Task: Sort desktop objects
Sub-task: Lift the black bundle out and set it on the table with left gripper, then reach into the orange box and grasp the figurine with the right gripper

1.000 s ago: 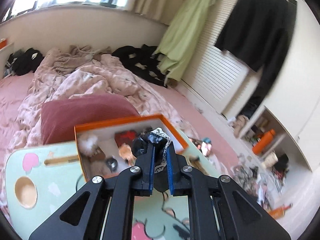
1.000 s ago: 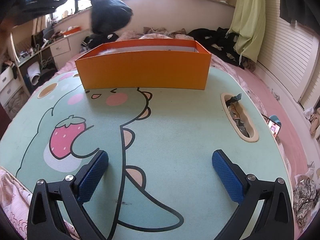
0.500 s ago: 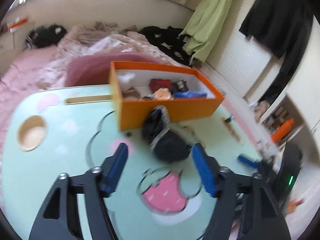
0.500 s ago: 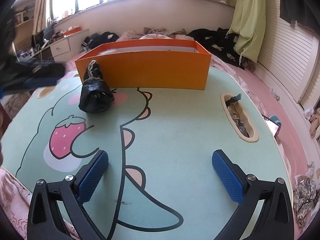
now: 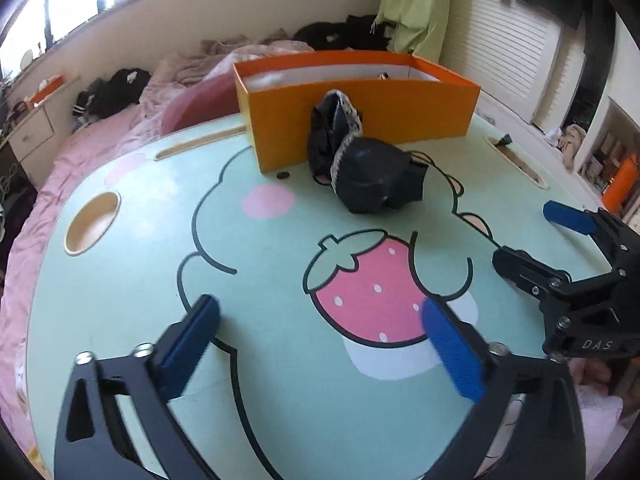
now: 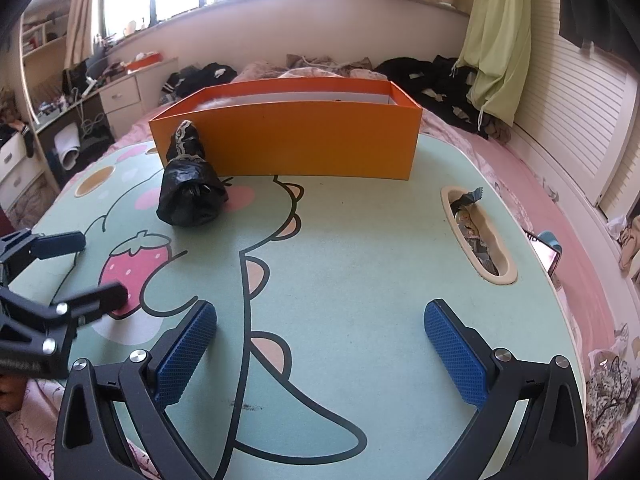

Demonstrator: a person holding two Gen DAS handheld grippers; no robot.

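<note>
A black bundle with a lace trim (image 5: 362, 164) lies on the green cartoon table (image 5: 132, 272), leaning against the front wall of the orange box (image 5: 400, 108). It also shows in the right wrist view (image 6: 188, 188), at the box's (image 6: 304, 140) left corner. My left gripper (image 5: 320, 344) is open and empty, low over the table's near side, well short of the bundle. My right gripper (image 6: 320, 344) is open and empty near the table's front edge; it shows in the left wrist view (image 5: 532, 236) at the right.
A round cup hole (image 5: 92, 224) is at the table's left. A slot with scraps (image 6: 476, 236) is at its right. A small dark disc (image 5: 283, 175) lies by the box front. The bed with pink bedding (image 5: 192, 76) surrounds the table.
My left gripper let go of the black bundle, which dropped onto the table in front of the box. The gripper opened and pulled back and down toward the table's near side. The right gripper has not moved.
</note>
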